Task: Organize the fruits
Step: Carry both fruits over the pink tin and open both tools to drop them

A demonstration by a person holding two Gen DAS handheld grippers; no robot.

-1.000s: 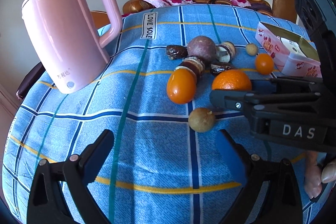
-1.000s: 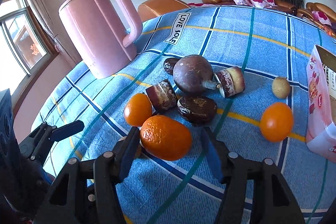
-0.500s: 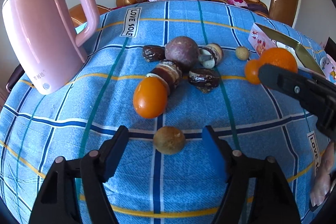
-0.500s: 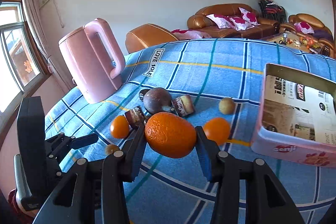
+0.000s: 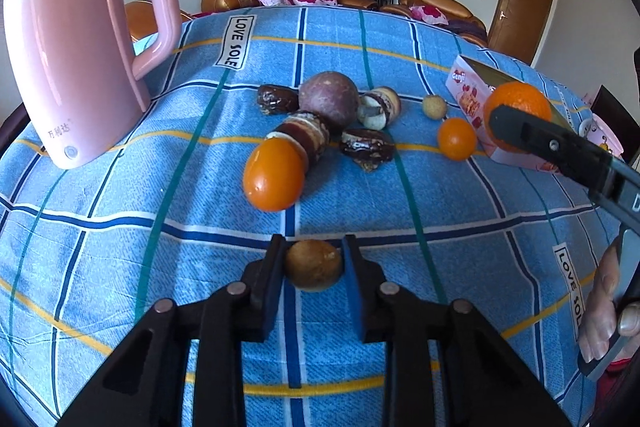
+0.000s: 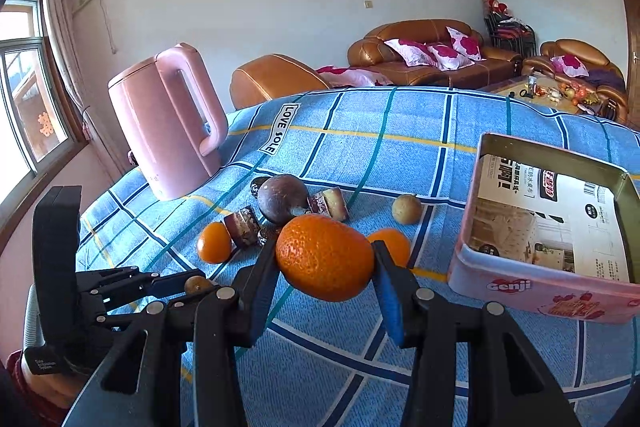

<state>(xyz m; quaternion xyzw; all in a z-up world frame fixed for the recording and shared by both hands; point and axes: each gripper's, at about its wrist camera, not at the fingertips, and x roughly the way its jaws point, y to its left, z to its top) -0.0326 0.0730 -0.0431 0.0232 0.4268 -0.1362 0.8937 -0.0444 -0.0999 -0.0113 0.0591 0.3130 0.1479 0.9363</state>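
My left gripper (image 5: 313, 269) is shut on a small brown longan (image 5: 314, 270) resting on the blue checked cloth (image 5: 120, 247). My right gripper (image 6: 325, 259) is shut on a large orange (image 6: 325, 257) and holds it in the air, left of the pink Genji tin (image 6: 540, 291). The orange also shows in the left wrist view (image 5: 518, 107), beside the tin (image 5: 466, 83). On the cloth lie a smooth orange fruit (image 5: 274, 175), a small orange (image 5: 457, 139), a purple passion fruit (image 5: 329, 99), several dark dates (image 5: 366, 149) and another longan (image 5: 435, 105).
A tall pink kettle (image 5: 80, 47) stands at the far left of the table. The tin is open with printed paper inside (image 6: 552, 215). Sofas and a door lie beyond the table's far edge.
My left gripper moved forward and closed on the longan. My right gripper lifted the large orange off the cloth and carried it right, towards the tin.
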